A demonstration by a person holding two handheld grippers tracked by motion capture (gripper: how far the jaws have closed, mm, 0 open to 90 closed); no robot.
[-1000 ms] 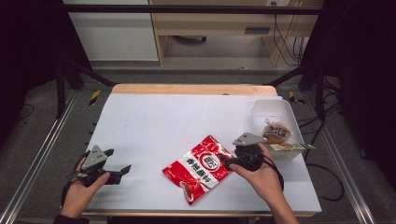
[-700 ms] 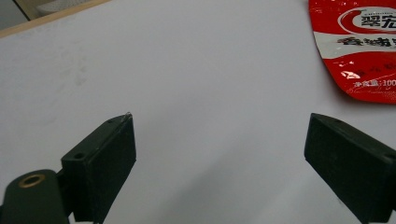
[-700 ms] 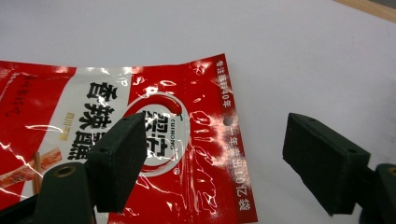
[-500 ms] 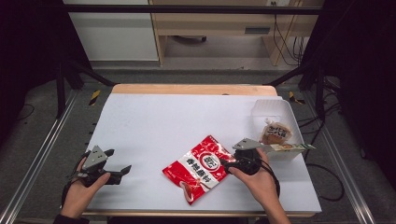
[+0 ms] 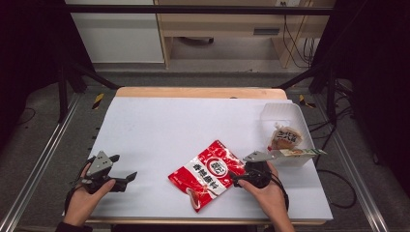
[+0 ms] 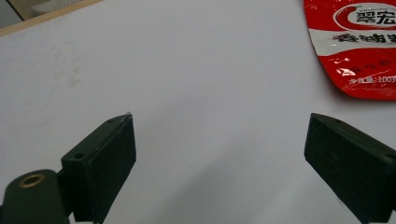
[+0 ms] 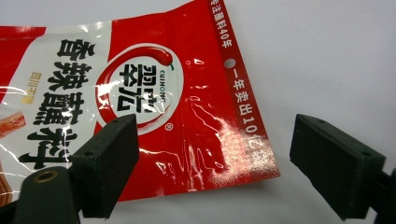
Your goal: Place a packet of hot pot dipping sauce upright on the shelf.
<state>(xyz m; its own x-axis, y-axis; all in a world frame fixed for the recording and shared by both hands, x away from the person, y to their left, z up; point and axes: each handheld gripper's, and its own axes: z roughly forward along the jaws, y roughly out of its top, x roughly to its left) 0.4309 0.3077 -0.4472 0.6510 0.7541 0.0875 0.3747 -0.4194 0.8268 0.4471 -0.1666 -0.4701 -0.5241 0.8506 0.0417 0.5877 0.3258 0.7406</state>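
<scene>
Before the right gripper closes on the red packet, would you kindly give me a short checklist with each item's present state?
1. Right gripper jaws open, having just widened: ok.
2. Red packet corner between them: ok.
3. Pads pressing the packet: not ok, not yet.
4. Packet lying flat on the white table: ok.
5. Left gripper open, off the packet: ok.
6. Clear container apart from the packet: ok.
</scene>
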